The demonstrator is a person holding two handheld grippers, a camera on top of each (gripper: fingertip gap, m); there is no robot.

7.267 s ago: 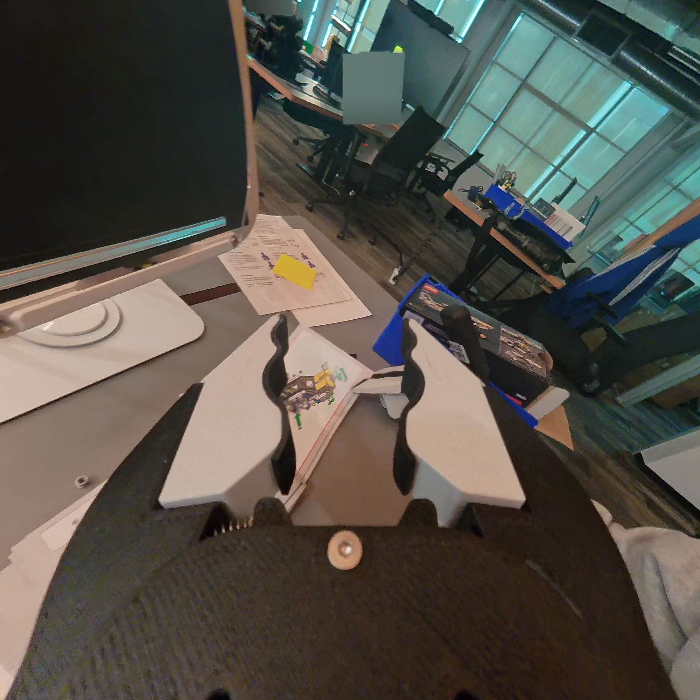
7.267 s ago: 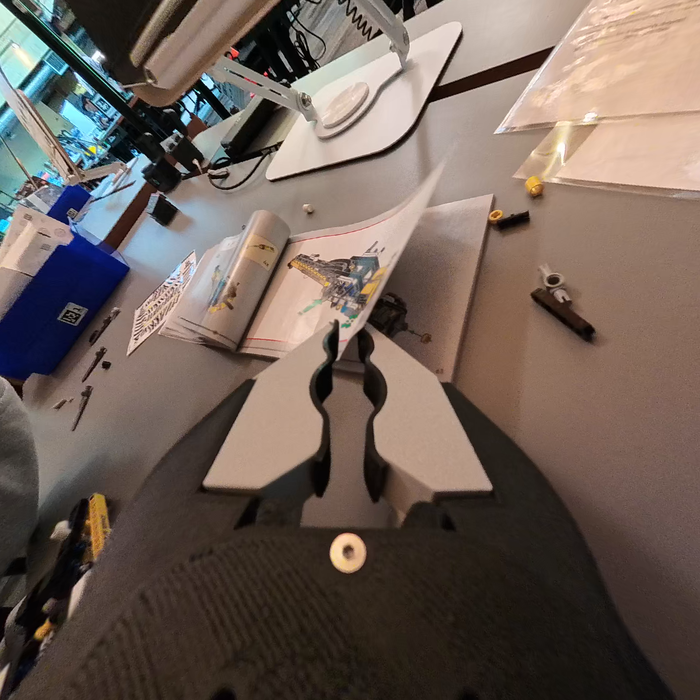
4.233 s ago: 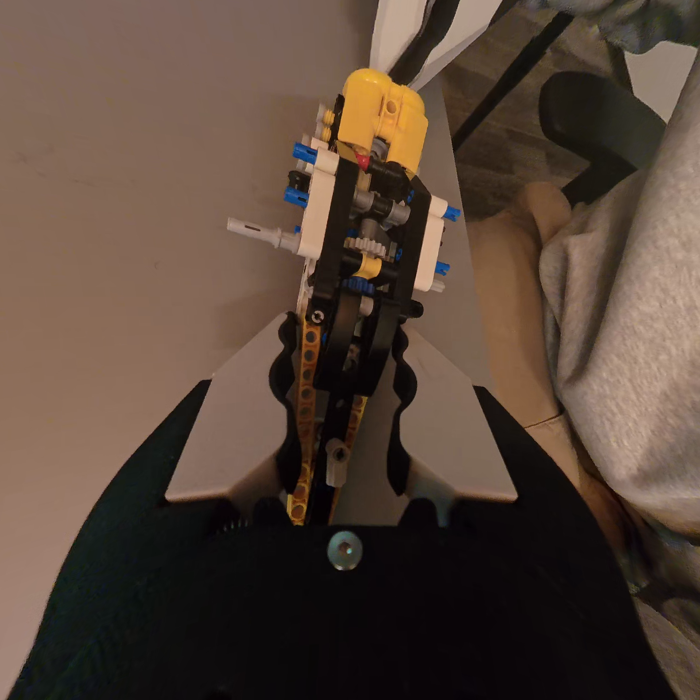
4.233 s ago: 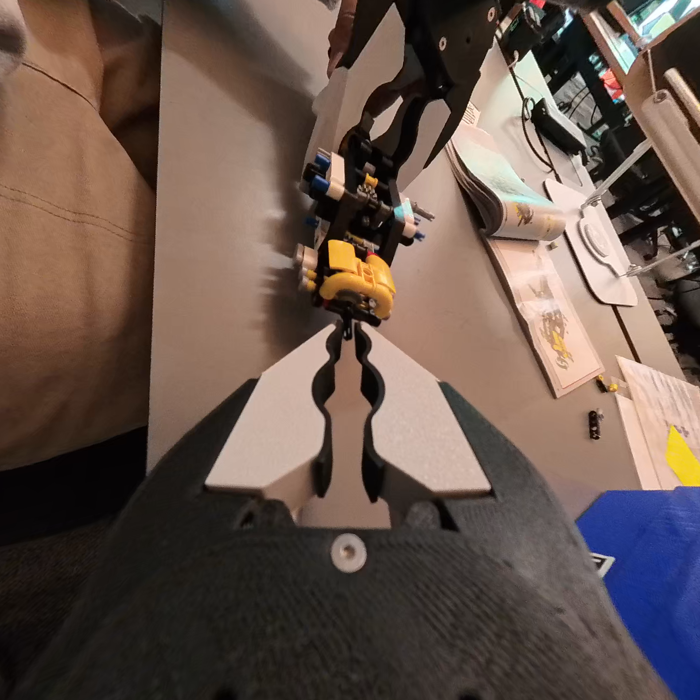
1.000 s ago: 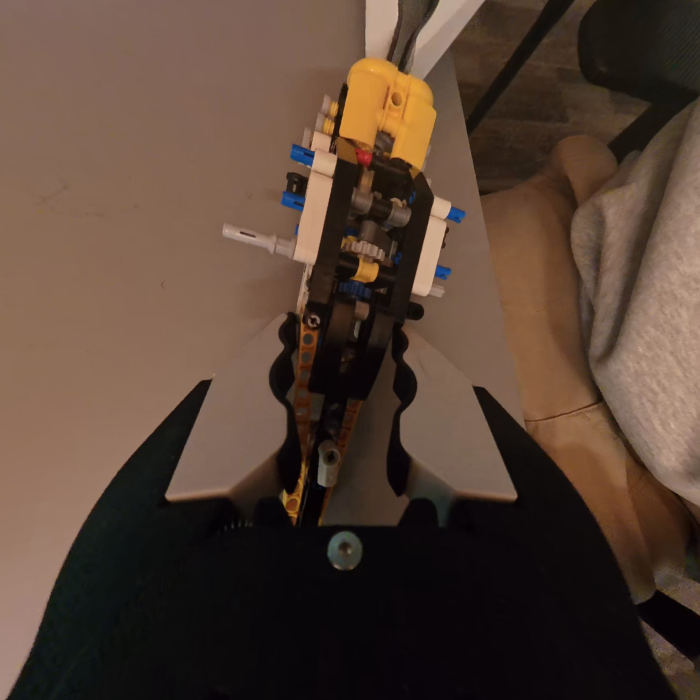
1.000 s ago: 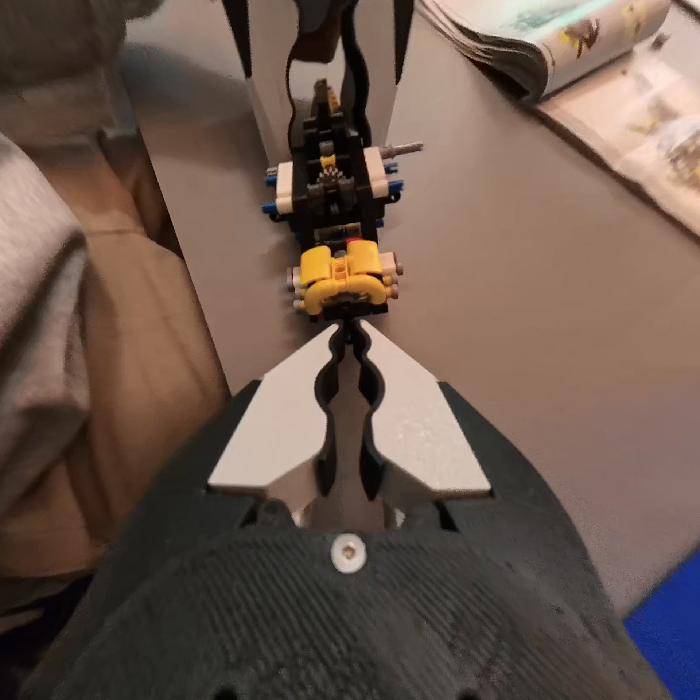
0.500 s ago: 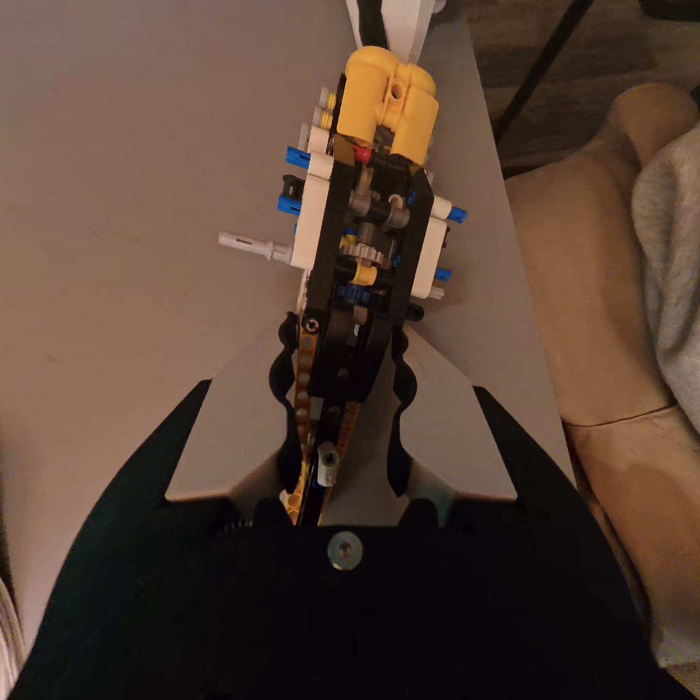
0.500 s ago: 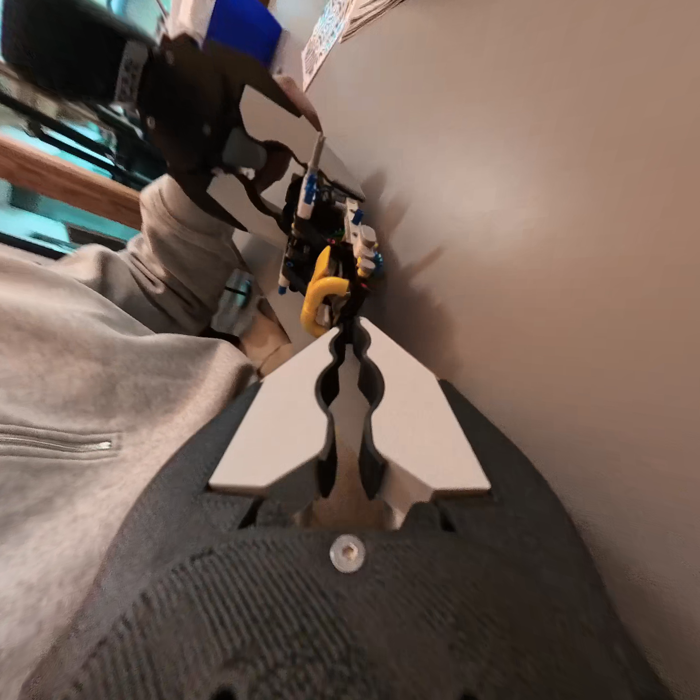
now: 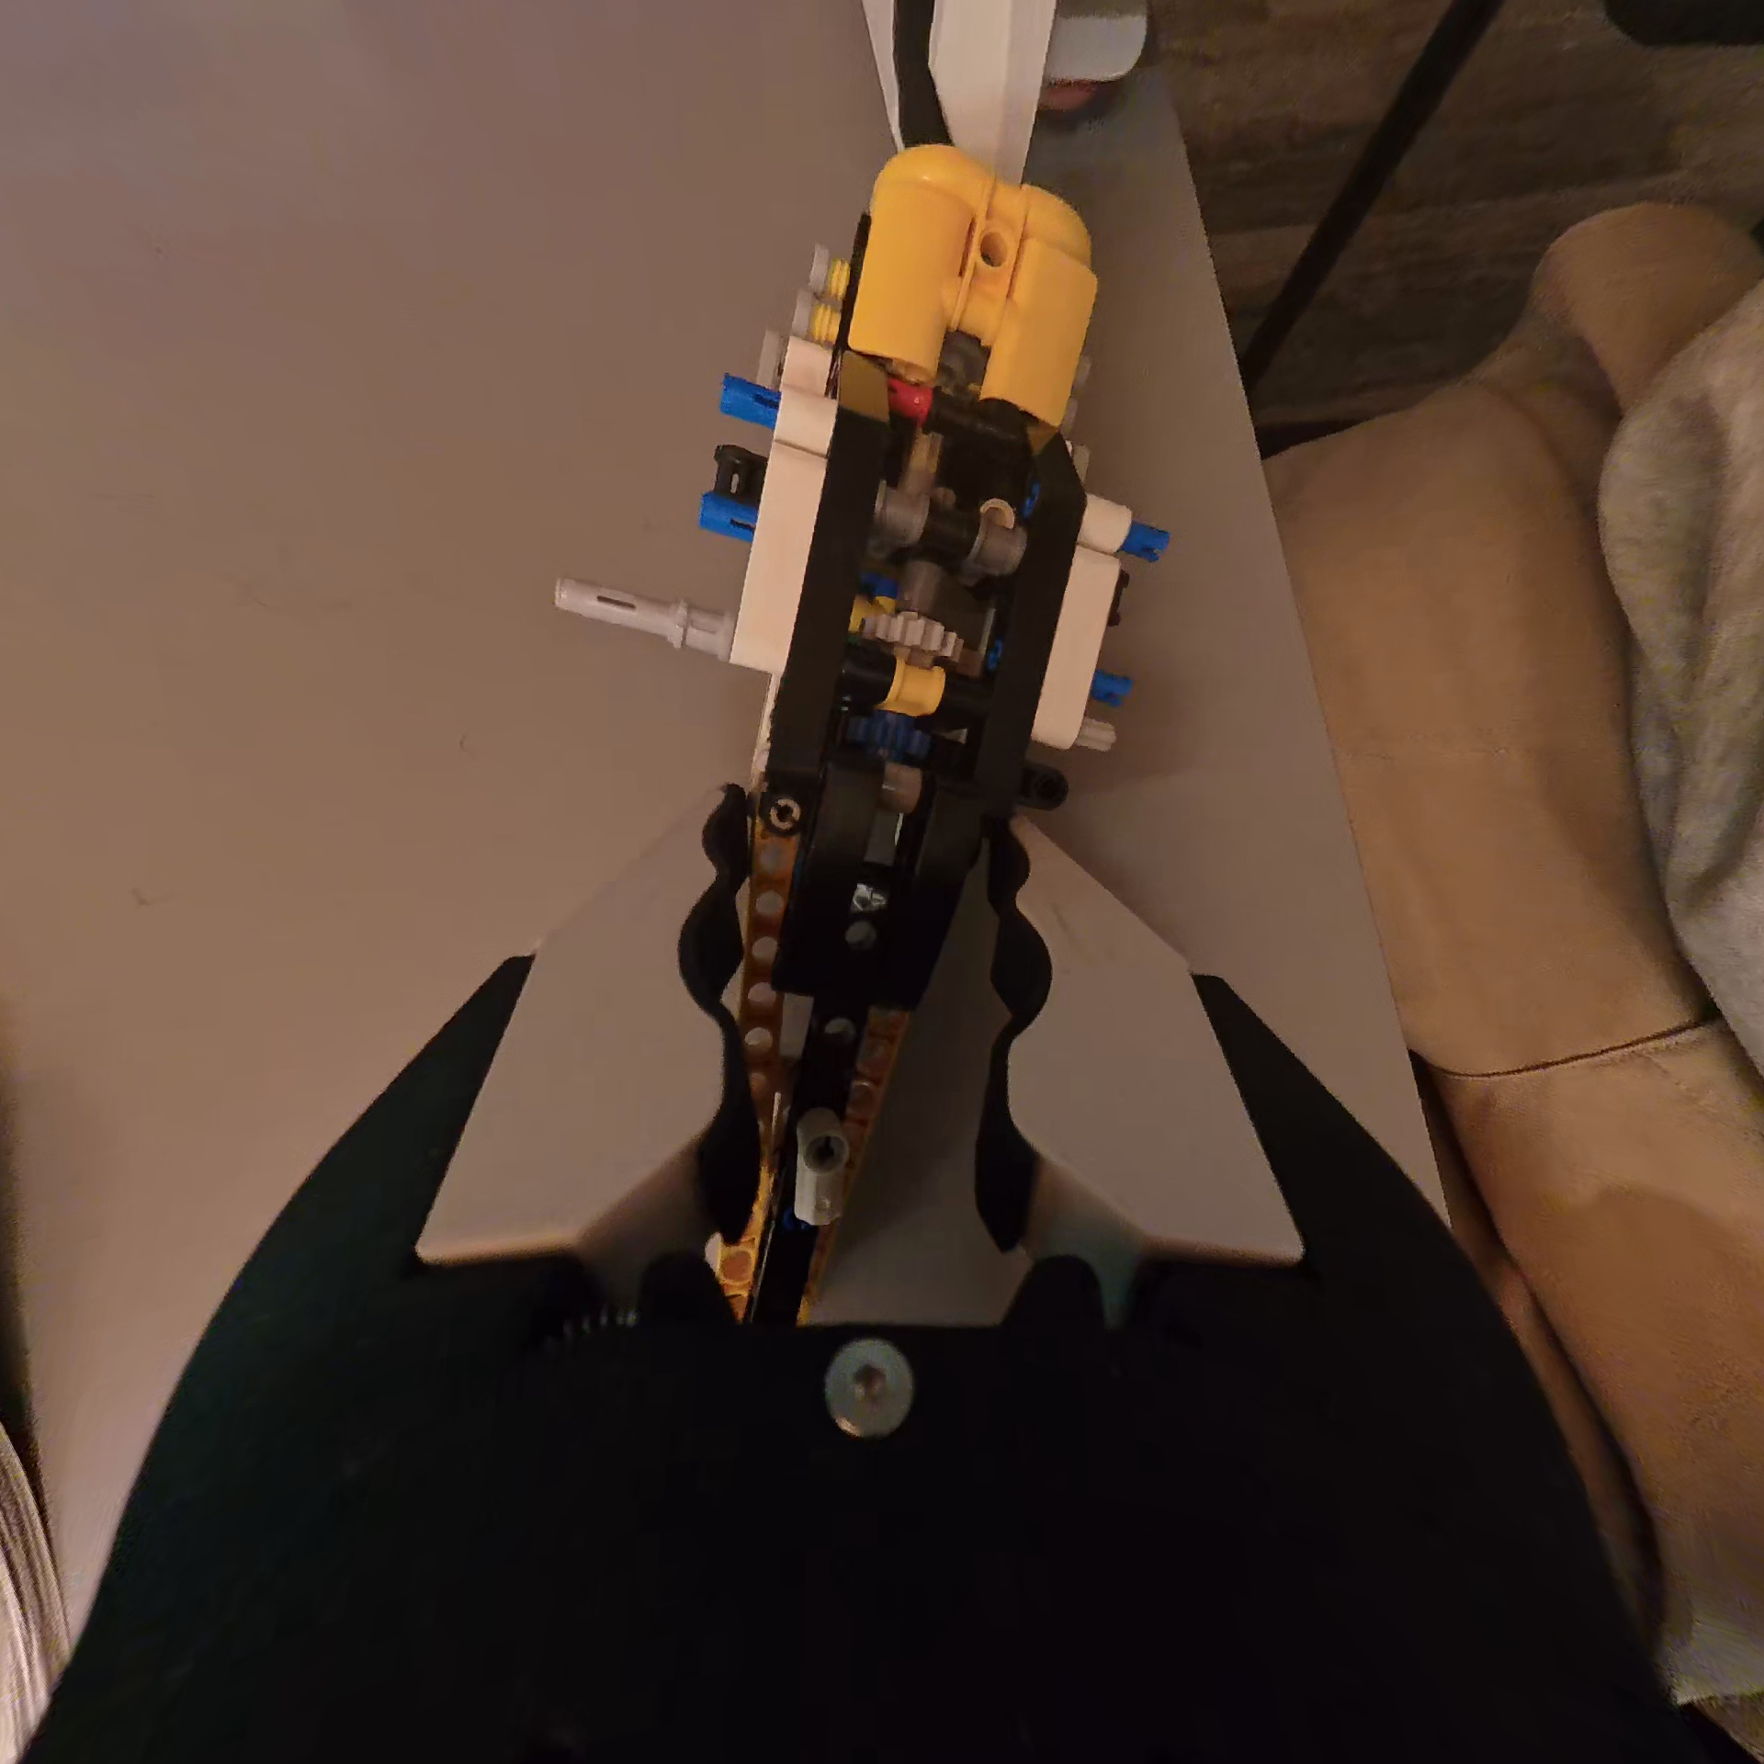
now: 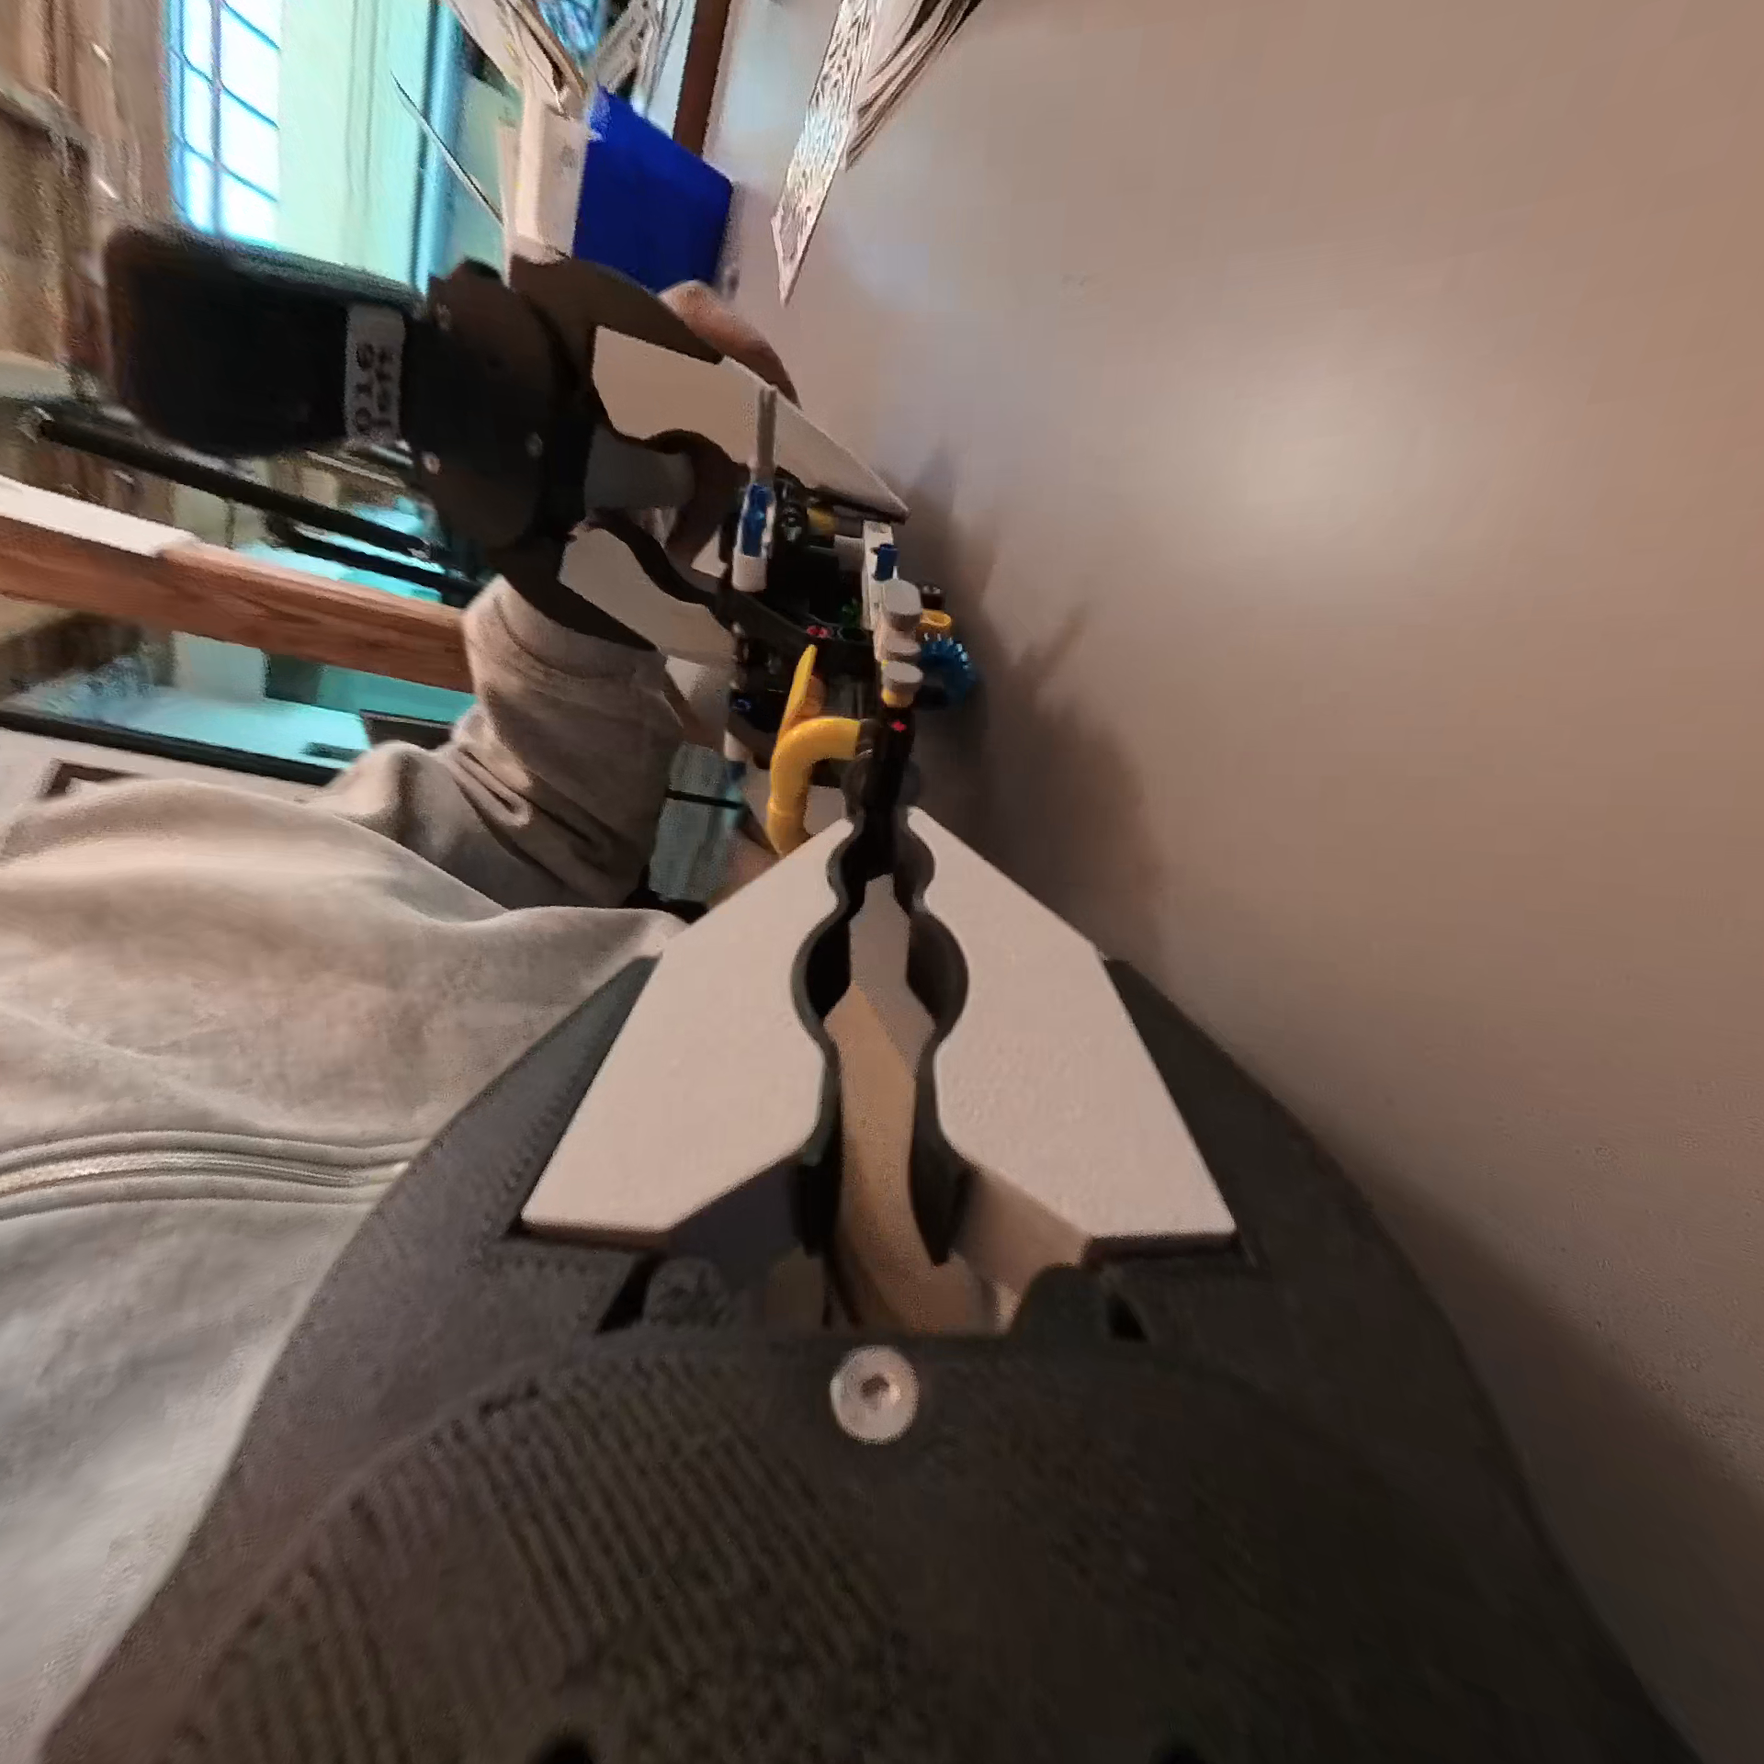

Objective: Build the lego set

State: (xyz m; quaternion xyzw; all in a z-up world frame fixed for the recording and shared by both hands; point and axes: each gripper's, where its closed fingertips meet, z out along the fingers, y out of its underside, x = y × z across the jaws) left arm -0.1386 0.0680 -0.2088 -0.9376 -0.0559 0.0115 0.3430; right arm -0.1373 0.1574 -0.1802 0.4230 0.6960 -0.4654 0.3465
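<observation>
Model, a half-built Technic assembly of black beams, white panels, gears and a yellow curved cap, runs up the middle of the left wrist frame, its long axis in line with the left tongs, which clamp its black tail end over the grey table. The right tongs come in from the opposite end, at the yellow cap, nearly closed on a thin black pin projecting there. Judged from this, the next move works along that shared axis, pin pushed or pulled while the left holds firm.
</observation>
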